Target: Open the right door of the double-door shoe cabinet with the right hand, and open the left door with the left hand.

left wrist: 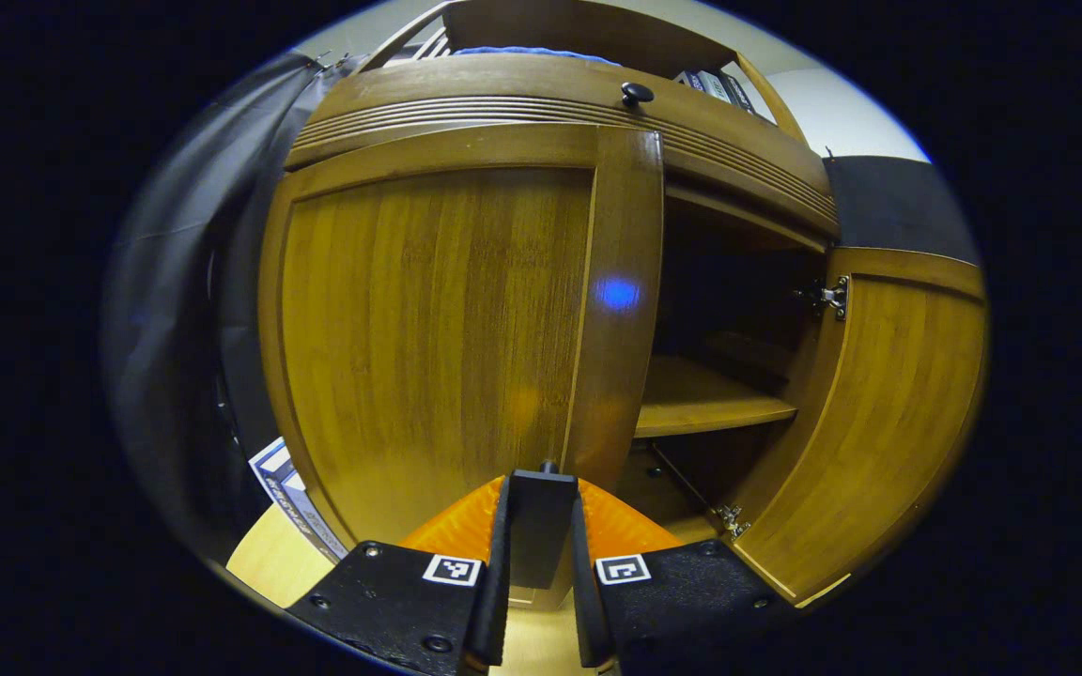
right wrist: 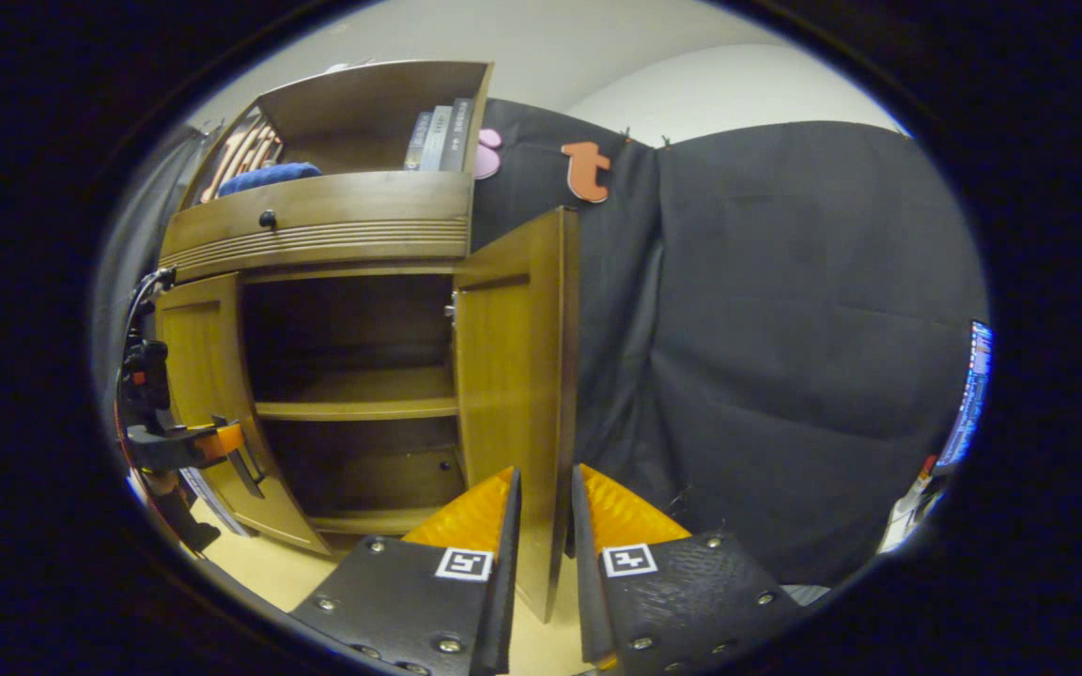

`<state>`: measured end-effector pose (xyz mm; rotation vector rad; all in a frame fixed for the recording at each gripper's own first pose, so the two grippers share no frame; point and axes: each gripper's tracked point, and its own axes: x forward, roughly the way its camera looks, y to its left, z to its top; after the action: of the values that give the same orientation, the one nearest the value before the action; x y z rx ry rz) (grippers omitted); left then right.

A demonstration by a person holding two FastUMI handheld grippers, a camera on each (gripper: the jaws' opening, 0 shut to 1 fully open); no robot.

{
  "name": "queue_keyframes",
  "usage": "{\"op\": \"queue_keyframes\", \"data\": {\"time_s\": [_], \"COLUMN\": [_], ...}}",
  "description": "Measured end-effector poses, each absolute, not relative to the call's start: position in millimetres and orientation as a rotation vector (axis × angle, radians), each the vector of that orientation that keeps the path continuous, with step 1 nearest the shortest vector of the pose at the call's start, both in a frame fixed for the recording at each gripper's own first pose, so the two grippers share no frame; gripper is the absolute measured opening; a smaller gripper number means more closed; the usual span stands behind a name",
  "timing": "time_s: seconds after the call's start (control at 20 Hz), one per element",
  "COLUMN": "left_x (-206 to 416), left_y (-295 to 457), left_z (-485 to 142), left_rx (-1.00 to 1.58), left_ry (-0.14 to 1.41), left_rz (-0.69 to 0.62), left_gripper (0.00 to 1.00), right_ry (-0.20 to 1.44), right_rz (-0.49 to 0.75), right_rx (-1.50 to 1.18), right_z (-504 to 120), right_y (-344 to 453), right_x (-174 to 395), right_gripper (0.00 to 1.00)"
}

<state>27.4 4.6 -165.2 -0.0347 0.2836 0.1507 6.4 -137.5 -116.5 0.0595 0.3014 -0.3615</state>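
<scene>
The right door (right wrist: 513,394) stands open, its edge between the narrow right gripper (right wrist: 546,526). The left gripper (left wrist: 541,526) pinches the left door (left wrist: 438,347) edge to pull it.

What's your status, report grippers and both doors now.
Right gripper clamped on the open right door edge. Left gripper closed on left door handle, door shut. Nothing in the way.

Around me: black cloth wall (right wrist: 785,329) draped behind, pale plaster wall (right wrist: 691,94) above it, light wooden floor (right wrist: 269,573) below, and a lit screen (right wrist: 968,394) at my far right.
</scene>
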Motion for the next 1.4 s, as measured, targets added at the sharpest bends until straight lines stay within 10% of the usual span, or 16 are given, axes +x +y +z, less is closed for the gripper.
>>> {"op": "queue_keyframes", "data": {"time_s": [1.4], "left_x": [-87], "left_y": [41], "left_z": [-147], "left_rx": [-0.079], "left_ry": [0.267], "left_rz": [0.455], "left_gripper": [0.12], "right_ry": [0.388], "right_rz": [0.169], "right_rx": [0.079], "right_z": [-151], "right_y": [-53], "right_x": [34], "right_gripper": [0.28]}}
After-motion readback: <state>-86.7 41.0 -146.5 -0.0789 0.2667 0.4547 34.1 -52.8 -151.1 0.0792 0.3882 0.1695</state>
